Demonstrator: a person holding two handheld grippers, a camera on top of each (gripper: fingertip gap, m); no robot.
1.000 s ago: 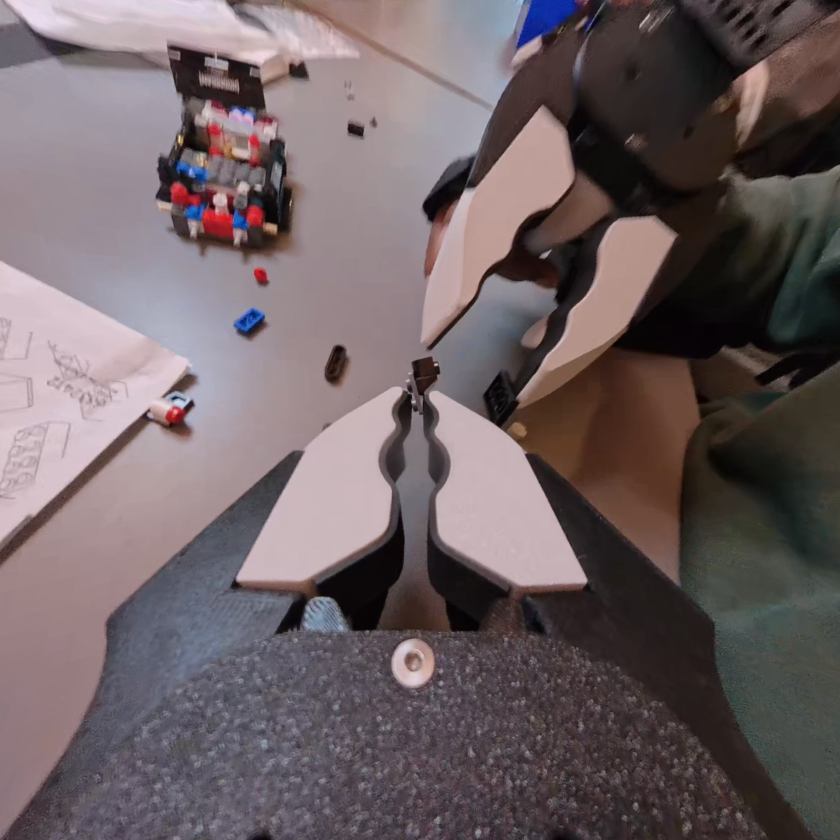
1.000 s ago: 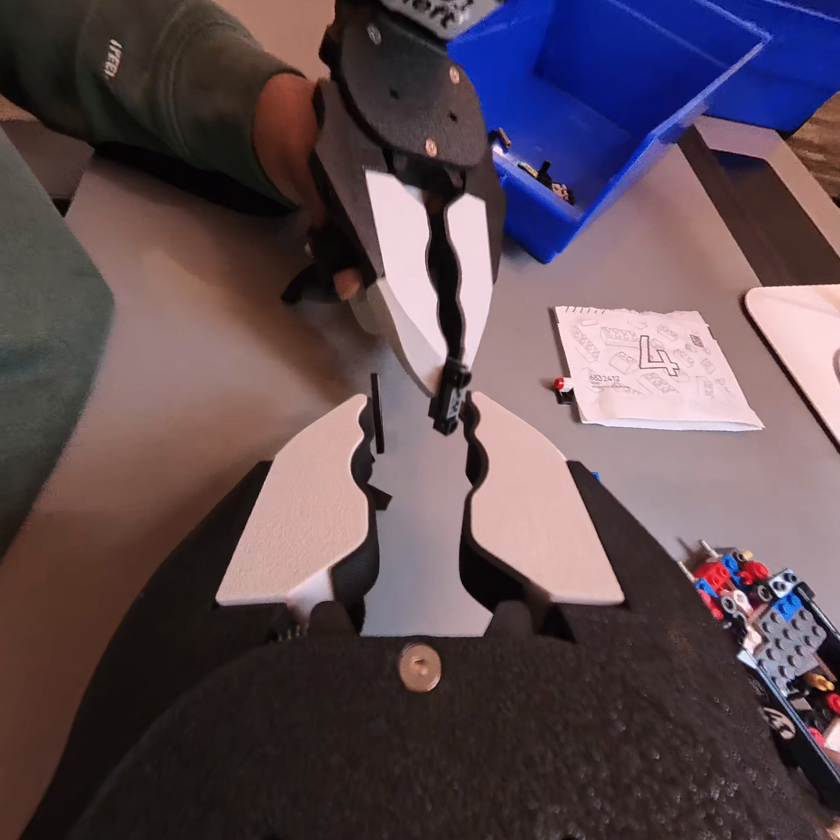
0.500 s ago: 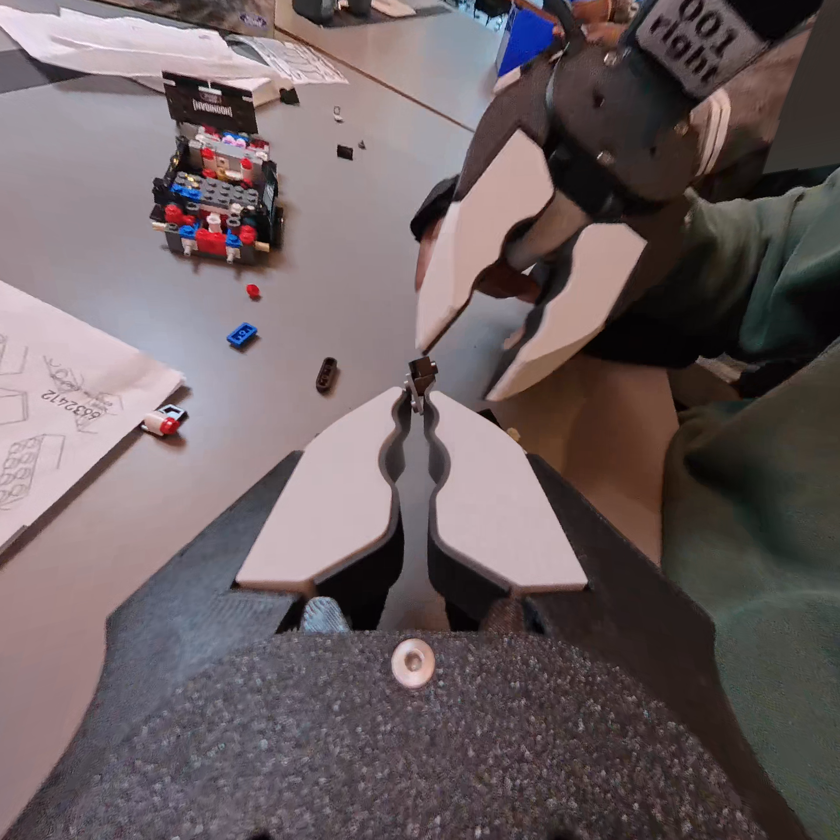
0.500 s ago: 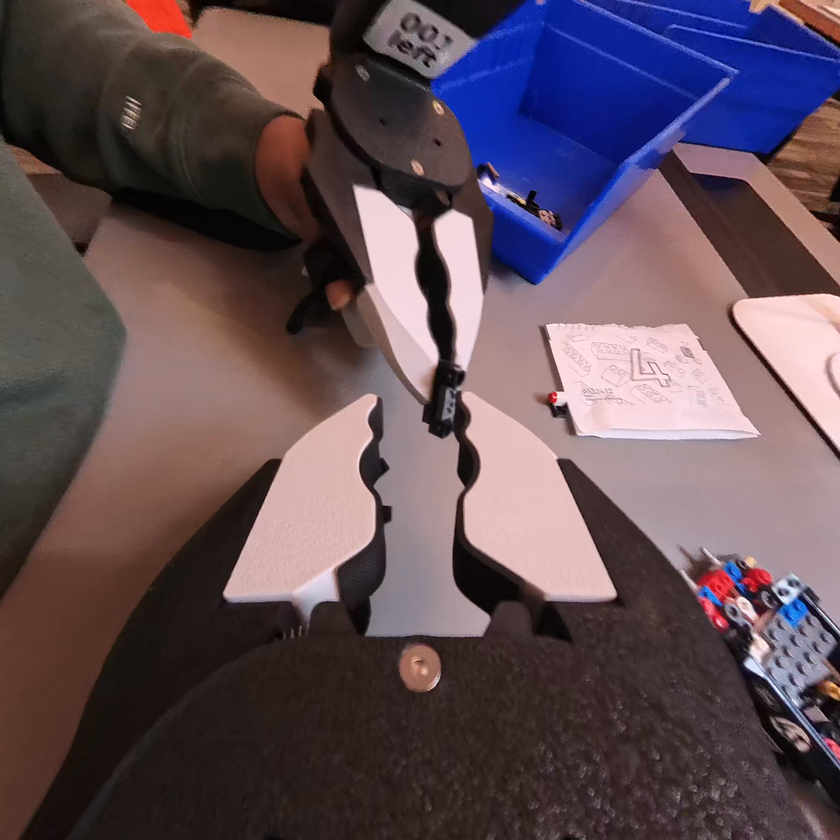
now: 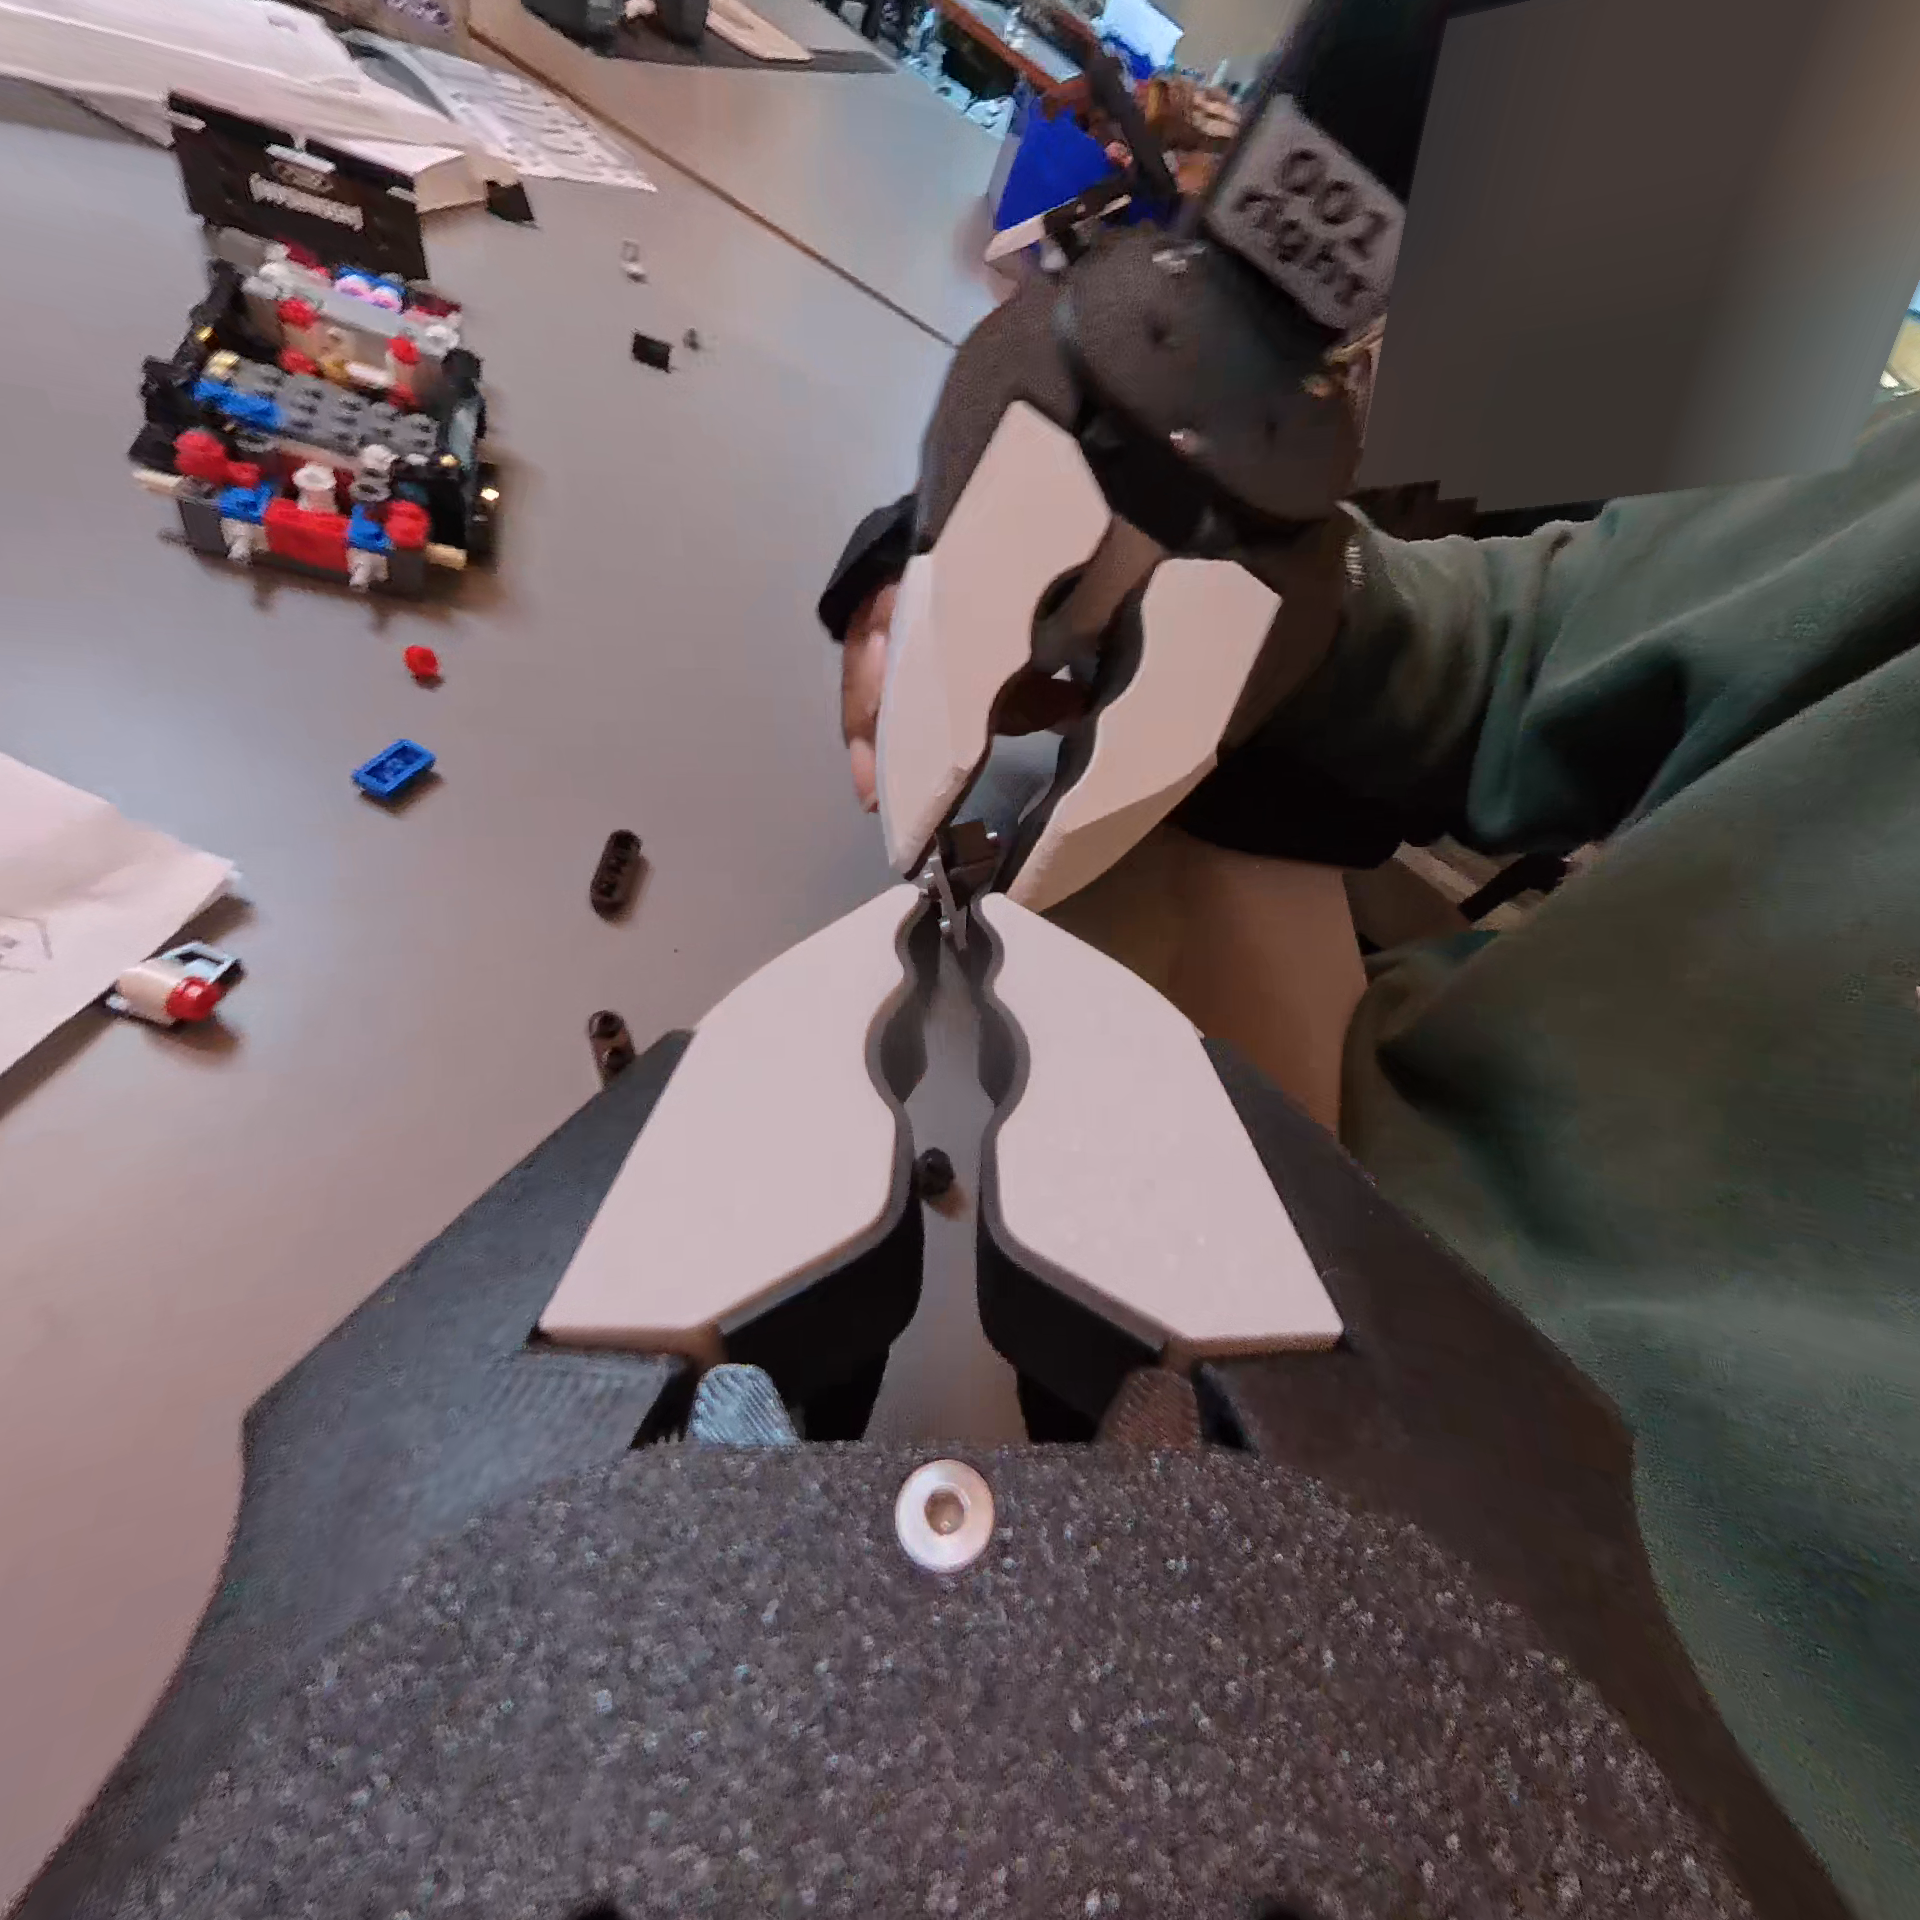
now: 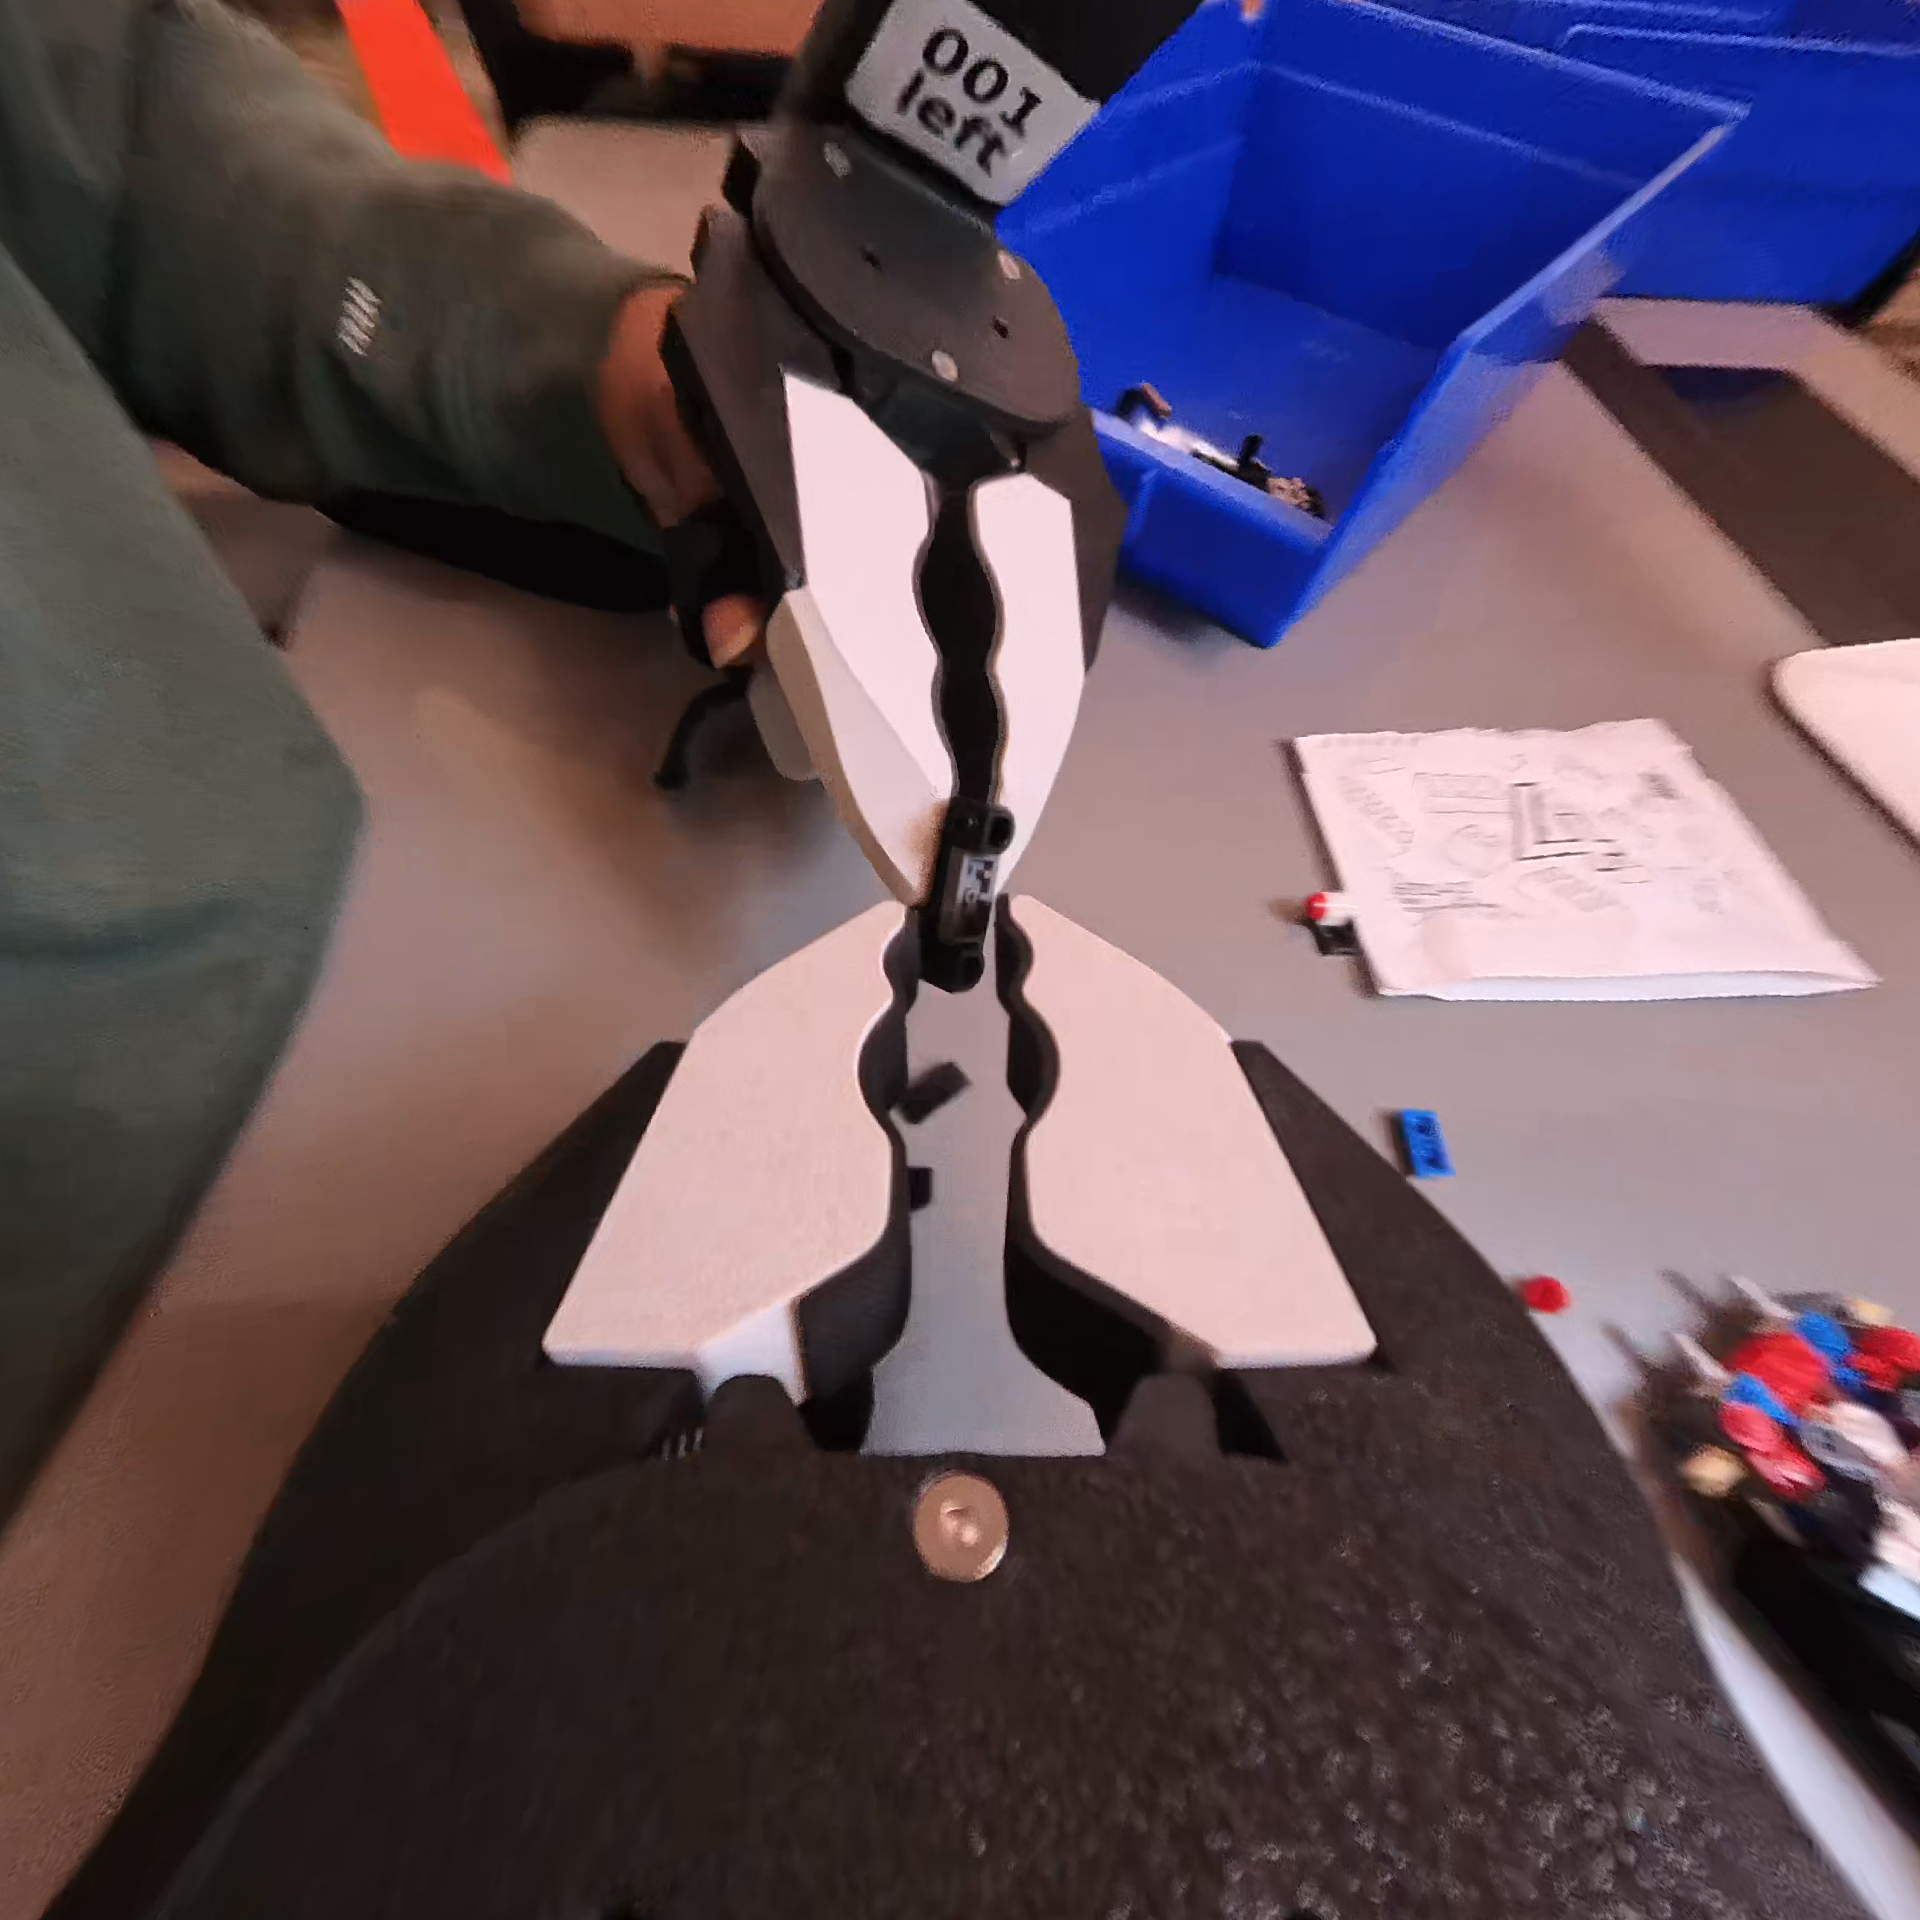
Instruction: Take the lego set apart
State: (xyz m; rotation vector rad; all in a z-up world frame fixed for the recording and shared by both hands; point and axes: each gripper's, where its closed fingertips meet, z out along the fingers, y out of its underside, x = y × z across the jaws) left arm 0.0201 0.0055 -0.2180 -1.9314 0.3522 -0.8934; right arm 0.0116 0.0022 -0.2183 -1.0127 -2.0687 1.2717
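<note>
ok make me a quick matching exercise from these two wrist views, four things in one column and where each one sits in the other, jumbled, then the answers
Things
1. small black lego piece
2. blue bin
3. loose blue plate
4. half-dismantled lego model

Places
A. flat on the grey table, between a red stud and a black link
B. pinched in the left gripper tips
C. far left of the table, in front of a black box
D. behind the white paper bag

Pairs: 1-B, 2-D, 3-A, 4-C
</note>
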